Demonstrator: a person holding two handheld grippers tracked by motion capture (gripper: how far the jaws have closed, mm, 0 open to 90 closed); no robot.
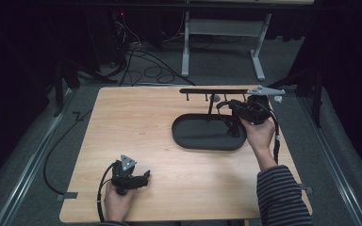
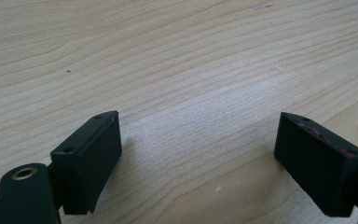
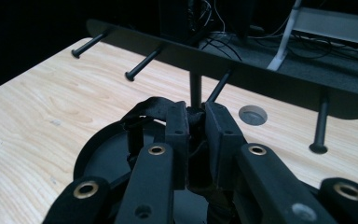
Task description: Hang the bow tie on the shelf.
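Hanging a black strap (image 3: 142, 112) on the peg rack (image 3: 279, 81) appears to be the step in hand.

- Right gripper (image 3: 195, 122): jaws pressed together on the strap, held above the black oval tray (image 1: 188, 136), just in front of the rack's upright post.
- Strap: a dark loop bulging to the left of the jaws in the right gripper view; its lower part is hidden.
- Pegs (image 3: 144, 63): several project from the rack bar toward the camera.
- Left gripper (image 2: 198, 140): jaws spread, nothing between them, low over bare table (image 2: 168, 56), well apart from the rack.

Handling advice: keep the pinch firm, raise the loop level with a peg tip, slide the opening over it, and release only once the loop sits behind the knob.
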